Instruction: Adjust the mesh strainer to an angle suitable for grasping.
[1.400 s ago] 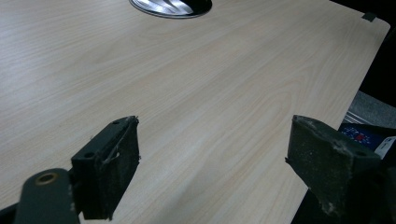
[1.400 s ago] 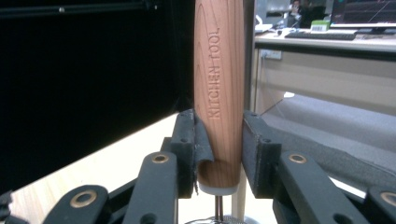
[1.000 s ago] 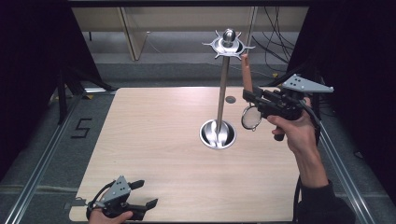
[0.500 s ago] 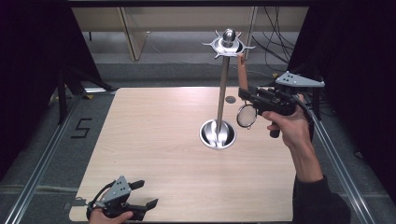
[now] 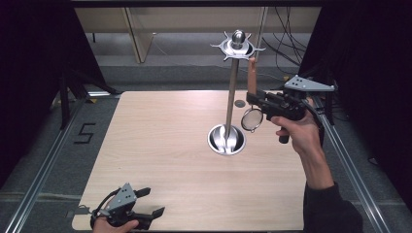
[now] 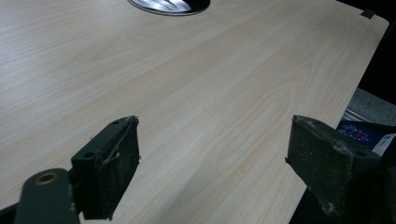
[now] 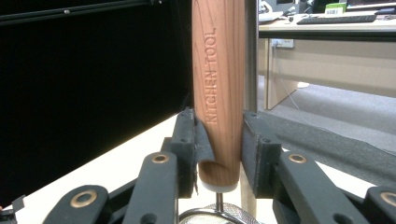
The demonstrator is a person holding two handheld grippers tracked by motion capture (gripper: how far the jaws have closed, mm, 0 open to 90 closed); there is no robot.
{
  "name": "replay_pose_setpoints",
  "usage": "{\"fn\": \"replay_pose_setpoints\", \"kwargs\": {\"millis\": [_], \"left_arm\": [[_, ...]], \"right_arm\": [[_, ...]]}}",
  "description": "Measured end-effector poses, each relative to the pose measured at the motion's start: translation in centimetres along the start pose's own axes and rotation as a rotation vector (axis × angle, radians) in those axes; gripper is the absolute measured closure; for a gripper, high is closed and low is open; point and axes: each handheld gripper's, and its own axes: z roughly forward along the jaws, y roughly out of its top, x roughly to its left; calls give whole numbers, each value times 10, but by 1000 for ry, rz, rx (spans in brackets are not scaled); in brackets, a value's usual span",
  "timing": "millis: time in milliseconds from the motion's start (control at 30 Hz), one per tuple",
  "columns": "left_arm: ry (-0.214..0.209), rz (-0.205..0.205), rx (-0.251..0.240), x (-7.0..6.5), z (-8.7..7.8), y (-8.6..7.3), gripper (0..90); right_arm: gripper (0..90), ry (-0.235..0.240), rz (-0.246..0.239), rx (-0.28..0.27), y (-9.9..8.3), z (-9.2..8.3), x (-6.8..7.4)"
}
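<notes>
Right hand-held gripper (image 5: 253, 98) raised beside stand (image 5: 232, 92), clamped on strainer's wooden handle (image 7: 218, 88), upright.

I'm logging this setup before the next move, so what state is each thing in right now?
Right gripper: shut on the strainer's wooden handle.
Strainer: held upright off the table, handle up, mesh down, beside the stand's pole.
Left gripper: open, holding nothing, low over the table's near edge.
Stand: upright on the table, nothing hanging from its top hooks.
</notes>
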Motion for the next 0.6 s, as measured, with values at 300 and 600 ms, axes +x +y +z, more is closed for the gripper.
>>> {"fn": "replay_pose_setpoints", "kwargs": {"millis": [300, 600], "left_arm": [[-4, 4, 8, 0, 0, 0, 163], [-5, 19, 15, 0, 1, 0, 163]], "right_arm": [[686, 34, 53, -3, 1, 7, -5], [666, 44, 69, -12, -1, 8, -11]]}}
